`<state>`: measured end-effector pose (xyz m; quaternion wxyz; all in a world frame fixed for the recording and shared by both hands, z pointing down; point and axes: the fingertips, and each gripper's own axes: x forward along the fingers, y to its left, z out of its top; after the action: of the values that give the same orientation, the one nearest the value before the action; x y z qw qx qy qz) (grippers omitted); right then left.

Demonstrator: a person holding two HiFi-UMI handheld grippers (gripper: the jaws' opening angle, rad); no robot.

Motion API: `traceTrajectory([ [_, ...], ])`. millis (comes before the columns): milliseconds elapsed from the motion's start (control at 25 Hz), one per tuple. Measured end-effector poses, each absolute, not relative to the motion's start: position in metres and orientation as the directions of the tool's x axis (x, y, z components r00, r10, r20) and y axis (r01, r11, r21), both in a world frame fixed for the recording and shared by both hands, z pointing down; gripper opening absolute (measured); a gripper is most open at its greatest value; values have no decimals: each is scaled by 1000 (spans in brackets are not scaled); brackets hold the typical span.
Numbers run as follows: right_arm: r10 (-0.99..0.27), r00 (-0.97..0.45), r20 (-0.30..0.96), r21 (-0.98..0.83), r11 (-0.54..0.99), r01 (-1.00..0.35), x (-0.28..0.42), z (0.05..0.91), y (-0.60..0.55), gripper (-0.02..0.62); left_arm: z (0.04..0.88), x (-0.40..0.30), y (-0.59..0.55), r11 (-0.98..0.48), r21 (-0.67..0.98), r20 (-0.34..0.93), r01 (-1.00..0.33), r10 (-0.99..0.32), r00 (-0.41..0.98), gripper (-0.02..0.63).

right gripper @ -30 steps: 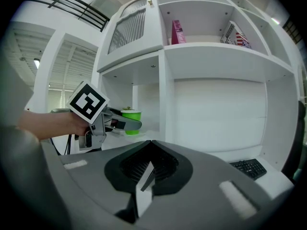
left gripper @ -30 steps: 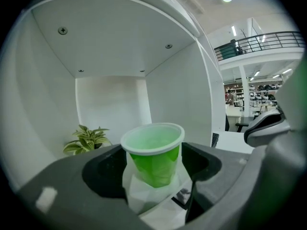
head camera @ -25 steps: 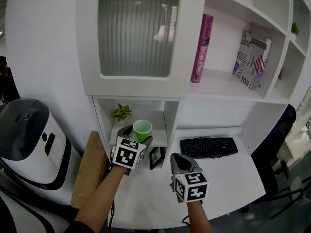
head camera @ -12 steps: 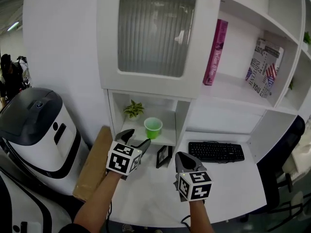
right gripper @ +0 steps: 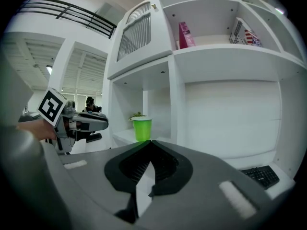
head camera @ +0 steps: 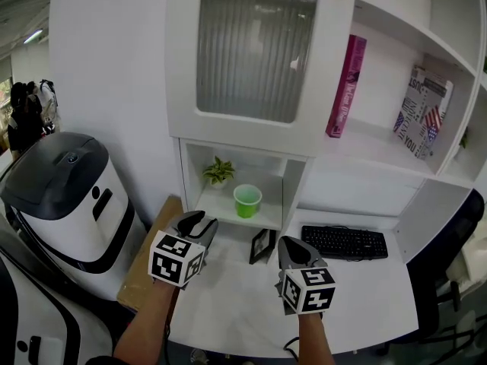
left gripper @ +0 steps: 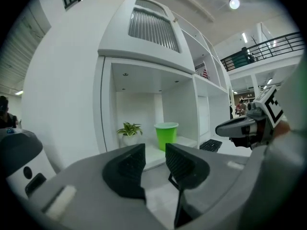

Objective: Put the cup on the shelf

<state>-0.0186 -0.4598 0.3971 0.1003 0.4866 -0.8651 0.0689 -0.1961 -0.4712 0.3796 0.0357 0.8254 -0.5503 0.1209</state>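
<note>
Now your green cup [head camera: 247,201] stands on the low shelf [head camera: 221,210], beside a plant [head camera: 218,171].
Head view: your left gripper [head camera: 199,220] and right gripper [head camera: 288,243] hover over the white desk [head camera: 228,299], apart from the cup. Left gripper view: jaws spread, nothing between. Right gripper view: jaws pressed together.

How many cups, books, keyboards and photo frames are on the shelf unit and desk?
Cups: 1, the green cup
Books: 2, the pink book and the flag-print book
Keyboards: 1, the keyboard
Photo frames: 1, the photo frame
Total: 5
</note>
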Motion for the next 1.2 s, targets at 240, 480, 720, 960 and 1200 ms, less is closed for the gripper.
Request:
traceTrajectory([
  [240, -823, -517, 236, -14, 530, -848, -17, 395, -457, 25, 376, -207, -458, -363, -53, 211, -930, -915, 345, 62],
  [480, -828, -517, 218, 10, 531, -847, -13, 389, -455, 25, 374, -212, -452, -334, -72, 187, -940, -930, 316, 9],
  [720, -831, -514, 214, 8, 528, -850, -11, 388, -458, 25, 373, -219, -451, -315, -65, 178, -947, -937, 300, 0],
  [960, -829, -517, 214, 6, 531, -848, -14, 389, -459, 25, 377, -222, -452, -311, -60, 185, -949, -937, 295, 0],
  [1200, -825, -523, 216, 3, 536, -844, -17, 389, -460, 25, 378, -221, -454, -314, -56, 190, -948, -935, 299, 0],
])
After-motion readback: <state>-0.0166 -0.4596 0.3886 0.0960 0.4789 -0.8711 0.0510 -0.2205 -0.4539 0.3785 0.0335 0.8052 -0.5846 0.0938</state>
